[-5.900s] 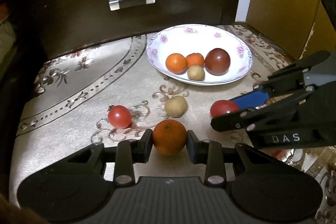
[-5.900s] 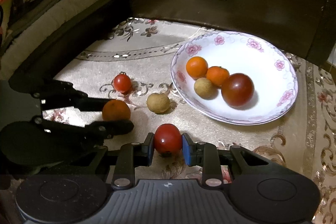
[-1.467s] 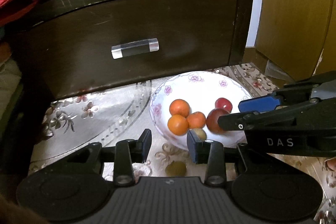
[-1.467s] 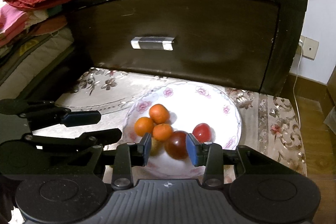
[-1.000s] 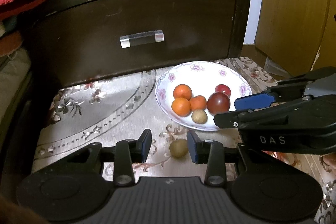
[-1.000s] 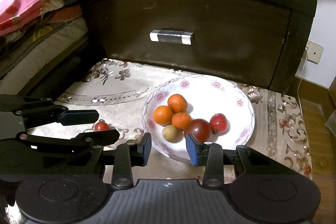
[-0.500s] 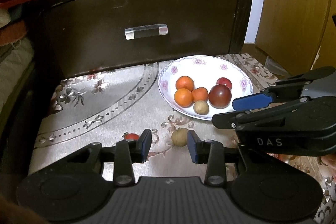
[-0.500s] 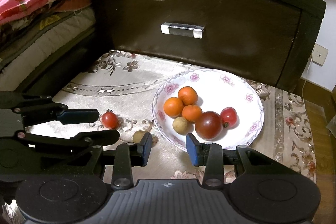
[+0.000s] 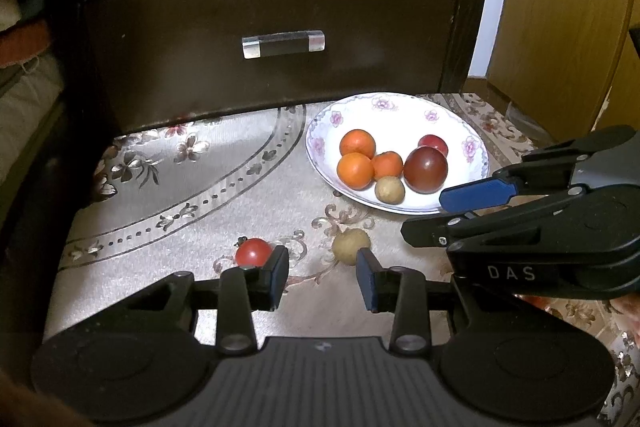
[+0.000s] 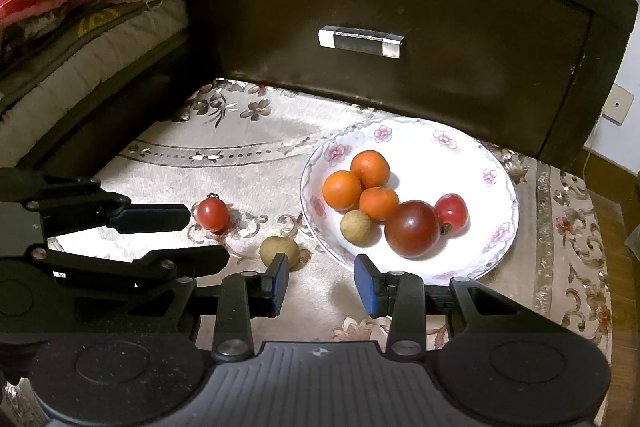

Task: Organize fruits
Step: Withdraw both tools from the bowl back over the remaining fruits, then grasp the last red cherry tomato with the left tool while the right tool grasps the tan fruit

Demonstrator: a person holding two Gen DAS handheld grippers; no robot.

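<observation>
Left tool [image 9: 322, 269] and right tool [image 10: 321, 277] both released, empty. Risk: cherry tomato [image 9: 253, 252] at 10 o'clock, longan [image 9: 351, 245] at 1 o'clock could roll off surface [image 9: 180, 183] if nudged.

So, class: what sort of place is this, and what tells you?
Probably a bedroom: folded bedding stacked beside a dark drawer unit, and a floral plate of fruit on a brocade cloth.

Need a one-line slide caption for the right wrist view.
Six fruits sit in the floral plate; a cherry tomato and a small tan fruit remain on the cloth.
</observation>
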